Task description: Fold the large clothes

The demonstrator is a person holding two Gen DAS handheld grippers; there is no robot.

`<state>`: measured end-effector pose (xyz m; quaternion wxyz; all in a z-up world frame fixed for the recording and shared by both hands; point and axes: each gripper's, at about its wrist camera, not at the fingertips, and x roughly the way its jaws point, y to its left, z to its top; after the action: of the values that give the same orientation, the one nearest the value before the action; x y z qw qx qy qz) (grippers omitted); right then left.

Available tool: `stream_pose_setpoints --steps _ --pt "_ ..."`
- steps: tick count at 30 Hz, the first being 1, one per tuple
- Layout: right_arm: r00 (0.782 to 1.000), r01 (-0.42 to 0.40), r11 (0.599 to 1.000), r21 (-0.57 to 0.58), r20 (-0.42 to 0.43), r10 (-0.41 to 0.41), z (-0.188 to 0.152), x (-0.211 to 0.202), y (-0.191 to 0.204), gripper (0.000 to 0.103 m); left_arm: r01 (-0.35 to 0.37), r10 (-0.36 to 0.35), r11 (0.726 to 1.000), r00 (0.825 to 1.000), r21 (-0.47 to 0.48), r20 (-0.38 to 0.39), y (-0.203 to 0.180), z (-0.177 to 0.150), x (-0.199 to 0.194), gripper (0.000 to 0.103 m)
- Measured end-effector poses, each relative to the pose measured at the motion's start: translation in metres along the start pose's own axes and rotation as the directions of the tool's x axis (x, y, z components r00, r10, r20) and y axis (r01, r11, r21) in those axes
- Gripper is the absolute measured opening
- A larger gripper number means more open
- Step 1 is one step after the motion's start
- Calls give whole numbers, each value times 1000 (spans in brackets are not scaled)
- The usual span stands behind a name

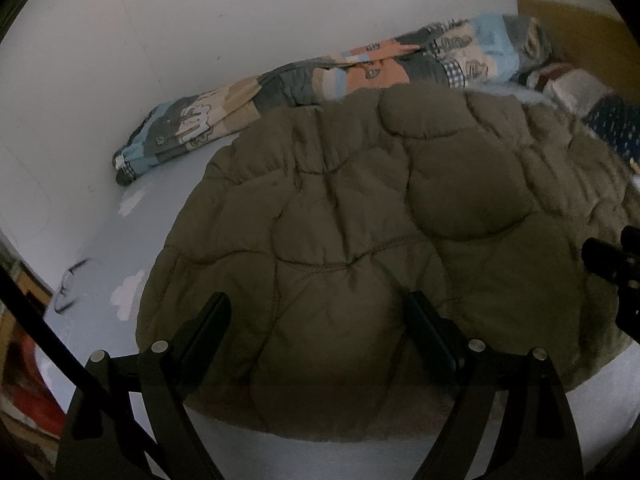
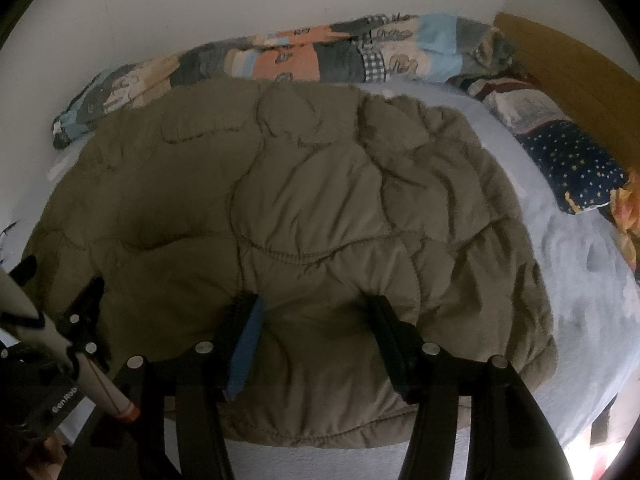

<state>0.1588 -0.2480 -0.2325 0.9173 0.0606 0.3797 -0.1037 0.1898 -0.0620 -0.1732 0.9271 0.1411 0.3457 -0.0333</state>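
A large olive-green quilted puffer jacket (image 1: 360, 216) lies spread on a pale blue bed sheet (image 1: 100, 248); it also fills the right wrist view (image 2: 304, 208). My left gripper (image 1: 320, 312) is open, its fingers hovering over the jacket's near edge, holding nothing. My right gripper (image 2: 312, 312) is open too, over the near part of the jacket, with a blue pad on its left finger (image 2: 244, 344). The right gripper's body shows at the right edge of the left wrist view (image 1: 616, 272); the left gripper shows at the lower left of the right wrist view (image 2: 80, 328).
A patchwork quilt (image 1: 320, 76) is rolled along the white wall behind the jacket, also in the right wrist view (image 2: 320, 52). A dark star-print pillow (image 2: 576, 168) and a wooden headboard (image 2: 568, 68) are at the right. Eyeglasses (image 1: 68, 288) lie on the sheet at left.
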Motion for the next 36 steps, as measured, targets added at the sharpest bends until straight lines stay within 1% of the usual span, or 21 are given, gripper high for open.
stream_pose_setpoints --steps 2,4,6,8,10,11,12,14,15,17,19,21,22,23,25,27,28,31,32,34,36 --pt "999 6 1000 12 42 -6 1 -10 -1 60 9 -7 999 999 -44 48 10 2 -15 88" --pt "995 23 999 23 94 -25 2 -24 -5 60 -4 13 997 993 -76 116 20 2 -36 88" --pt "988 44 998 37 148 -49 1 -40 -9 60 -12 33 994 979 -108 202 33 -1 -66 88" --pt "975 76 996 54 206 -85 -1 -63 -14 60 2 33 990 967 -138 251 44 -7 -95 88" --pt "961 77 993 87 258 -97 -7 -92 -20 61 32 9 989 959 -142 282 51 -13 -121 88" --pt "955 73 993 97 281 -98 -11 -106 -21 63 45 -3 989 955 -138 296 53 -16 -136 88" --pt "949 68 992 102 302 -96 -16 -121 -21 64 60 -14 989 948 -134 319 55 -18 -155 88" --pt "932 62 994 94 350 -91 -24 -151 -18 66 70 -23 991 934 -117 358 58 -21 -184 89" --pt "921 65 995 79 379 -90 -28 -169 -16 67 73 -26 991 931 -115 364 60 -21 -196 91" --pt "910 68 996 61 406 -87 -32 -194 -12 70 90 -37 989 921 -120 387 67 -22 -228 92" --pt "894 56 997 58 441 -76 -38 -227 -10 73 90 -34 988 920 -126 389 72 -22 -251 93" --pt "888 54 997 48 454 -70 -41 -249 -5 77 100 -37 987 905 -126 423 77 -23 -281 96" --pt "883 45 998 45 465 -61 -44 -264 -3 78 98 -34 987 902 -127 431 78 -24 -289 99" --pt "872 39 998 44 486 -56 -48 -279 -2 81 99 -34 987 898 -125 439 79 -25 -301 100" --pt "859 50 998 29 509 -58 -54 -299 3 86 118 -59 987 899 -112 433 80 -25 -310 101" --pt "851 53 998 18 523 -55 -61 -316 7 88 129 -70 984 912 -120 404 81 -28 -312 101" --pt "853 48 999 16 520 -50 -63 -320 8 91 133 -73 983 916 -127 394 82 -29 -310 102" --pt "861 21 1000 19 509 -27 -67 -326 7 93 142 -76 978 923 -150 378 86 -31 -306 102" --pt "861 26 999 20 508 -32 -68 -326 8 95 123 -61 981 930 -149 363 85 -30 -303 102" --pt "867 47 999 20 496 -50 -69 -324 10 95 62 -7 986 942 -155 336 83 -28 -298 102" --pt "873 45 999 24 485 -51 -69 -321 9 96 -3 51 988 948 -151 314 78 -26 -295 102"
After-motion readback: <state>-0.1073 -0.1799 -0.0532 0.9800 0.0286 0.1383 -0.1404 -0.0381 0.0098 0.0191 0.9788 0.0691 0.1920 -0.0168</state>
